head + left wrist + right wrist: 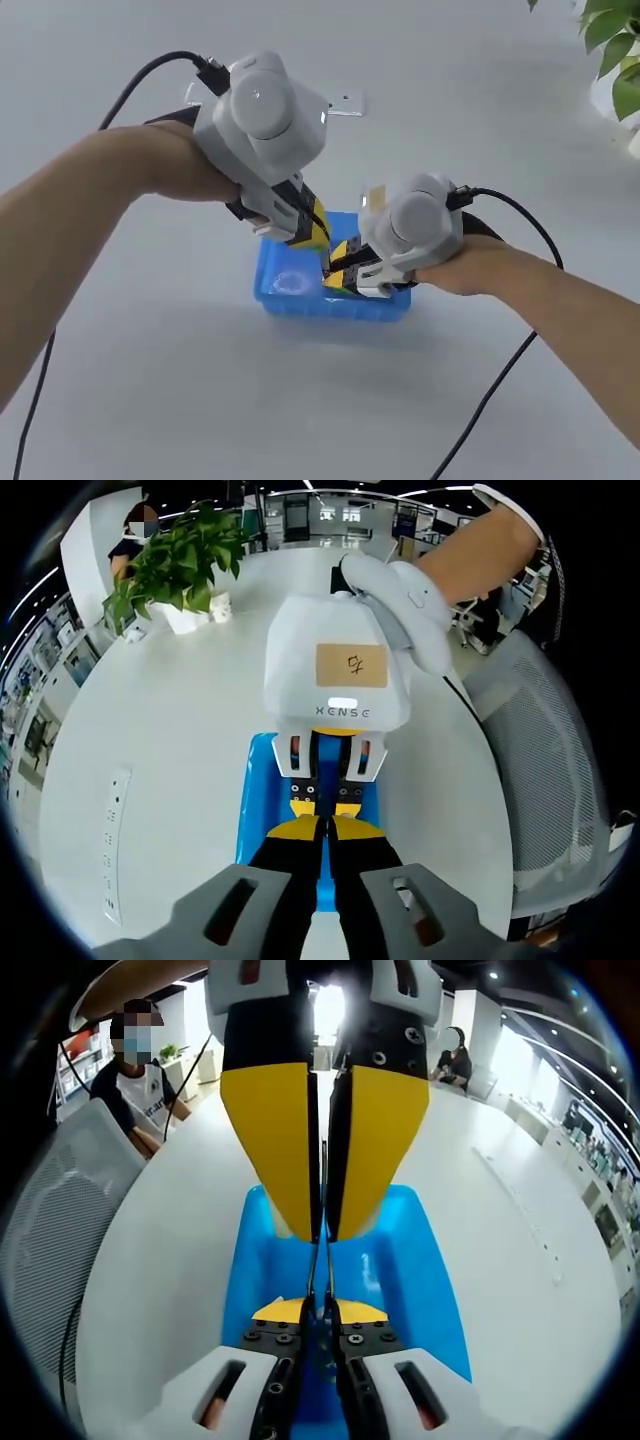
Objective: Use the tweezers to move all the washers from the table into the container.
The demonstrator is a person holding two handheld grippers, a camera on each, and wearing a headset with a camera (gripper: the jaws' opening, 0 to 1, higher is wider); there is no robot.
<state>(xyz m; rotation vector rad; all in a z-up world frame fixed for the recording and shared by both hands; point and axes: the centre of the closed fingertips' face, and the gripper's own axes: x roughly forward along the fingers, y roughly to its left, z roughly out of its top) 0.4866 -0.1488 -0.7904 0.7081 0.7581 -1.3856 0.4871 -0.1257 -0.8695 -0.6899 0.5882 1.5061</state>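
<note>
In the head view, 2 tools are held over a blue container (335,306), which stands on the pale grey surface (150,390) at about 6 o'clock from the middle of the frame. The left hand-held gripper (308,228) is brought in from 10 o'clock and the right hand-held gripper (338,277) from 3 o'clock, so that their yellow tips are seen nose to nose above the container's open top.

In the right gripper view, a thin dark strip, taken to be the tweezers (323,1250), is seen running from the 12 o'clock side to the 6 o'clock side. The jaws of the left hand-held gripper are pressed together on its upper part, and the right one's own jaws are drawn in tight around its lower end.

A pale patch (290,283) is seen on the container floor toward 9 o'clock; whether it is washers cannot be told.

A socket strip (345,103) lies on the surface at 12 o'clock, and a potted plant (175,565) stands at 11 o'clock in the left gripper view.
</note>
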